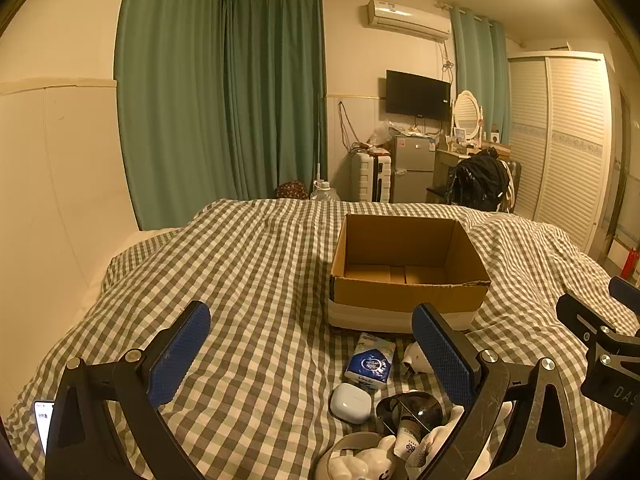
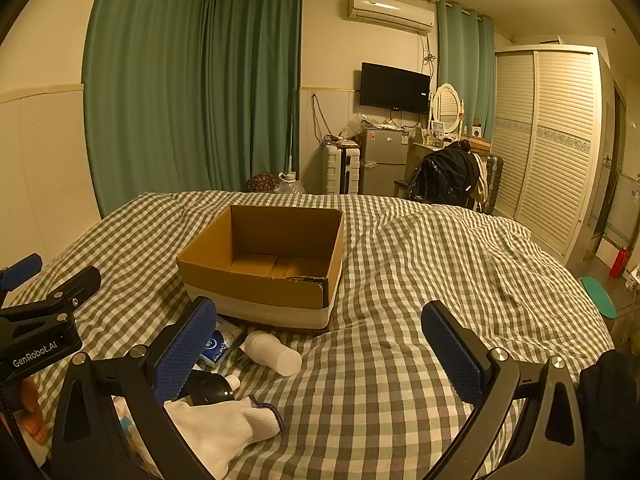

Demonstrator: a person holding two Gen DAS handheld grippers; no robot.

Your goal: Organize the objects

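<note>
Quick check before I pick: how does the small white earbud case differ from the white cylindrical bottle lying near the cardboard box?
The small white earbud case is a flat, rounded pebble shape; the white cylindrical bottle is longer and tube-like. The case rests flat on the checked bedspread; the bottle lies tipped on its side. The case sits nearer the grippers, the bottle closer to the brown cardboard box. Both are white, loose on the bed, outside the box.

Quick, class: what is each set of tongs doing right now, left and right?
Left tongs: wide open, holding nothing.
Right tongs: wide open, holding nothing.
</note>
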